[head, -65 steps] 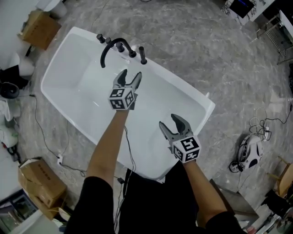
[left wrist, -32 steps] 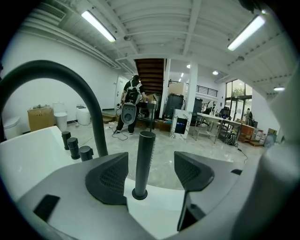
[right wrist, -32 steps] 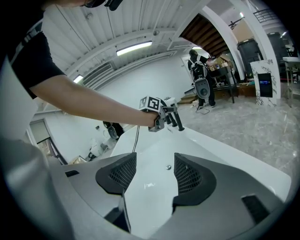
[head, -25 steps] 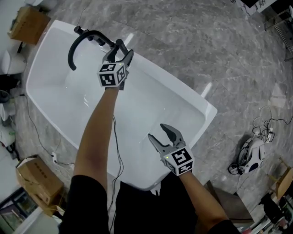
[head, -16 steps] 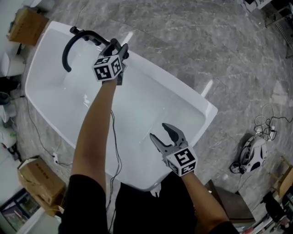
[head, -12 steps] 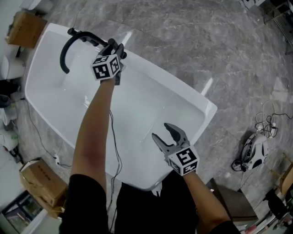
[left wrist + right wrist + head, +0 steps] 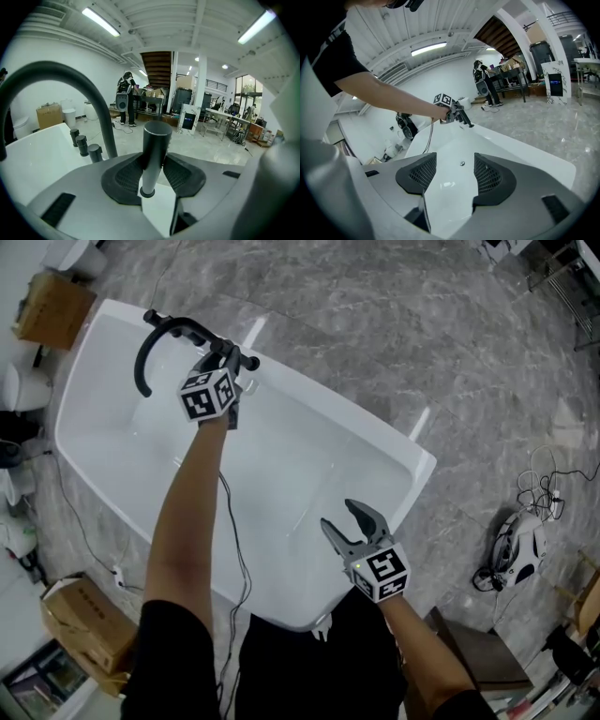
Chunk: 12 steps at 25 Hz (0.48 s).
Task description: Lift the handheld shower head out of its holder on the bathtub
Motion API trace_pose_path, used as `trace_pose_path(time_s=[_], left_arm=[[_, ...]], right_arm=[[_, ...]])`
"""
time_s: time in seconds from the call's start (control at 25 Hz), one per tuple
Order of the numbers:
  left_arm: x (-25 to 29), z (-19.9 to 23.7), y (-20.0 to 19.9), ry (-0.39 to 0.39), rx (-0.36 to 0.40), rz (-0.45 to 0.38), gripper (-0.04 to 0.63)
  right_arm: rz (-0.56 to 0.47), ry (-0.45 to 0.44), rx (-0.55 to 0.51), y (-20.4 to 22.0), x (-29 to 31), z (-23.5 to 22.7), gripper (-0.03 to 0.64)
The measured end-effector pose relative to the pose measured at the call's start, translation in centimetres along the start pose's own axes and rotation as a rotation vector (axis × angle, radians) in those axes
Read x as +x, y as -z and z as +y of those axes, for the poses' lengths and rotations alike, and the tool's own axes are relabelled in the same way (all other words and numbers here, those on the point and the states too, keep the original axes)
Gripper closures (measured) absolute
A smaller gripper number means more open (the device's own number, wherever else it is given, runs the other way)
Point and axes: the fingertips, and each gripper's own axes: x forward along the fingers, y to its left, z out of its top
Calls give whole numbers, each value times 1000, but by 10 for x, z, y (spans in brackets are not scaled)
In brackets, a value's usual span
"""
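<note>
Black-padded and just closing, clamping with the left gripper point(image 7: 153, 171) onto the dark handheld shower head point(image 7: 155, 140) — apparently not yet raised off the bathtub point(image 7: 33, 154) rim, beside the curved spout point(image 7: 105, 126). Gripping done, lifting remaining. Holding the right gripper point(image 7: 342, 517) spread, empty, over the tub's near end.

head view looks steeply down; all views share the bathtub point(image 7: 291, 474).

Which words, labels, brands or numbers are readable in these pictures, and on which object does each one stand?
None is readable.
Cubes on left gripper and right gripper: only black-and-white square patterns, no letters.
Cardboard box: no legible print.
Standing panel in the hall: too small, blurred.
</note>
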Motion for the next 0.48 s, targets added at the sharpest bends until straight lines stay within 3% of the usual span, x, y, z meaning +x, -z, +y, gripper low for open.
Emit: trace_pose_path(time_s=[0.48], left_arm=[[-64, -15, -62, 40, 84, -40, 468]], right_arm=[[-44, 16, -19, -31, -21, 60, 396]])
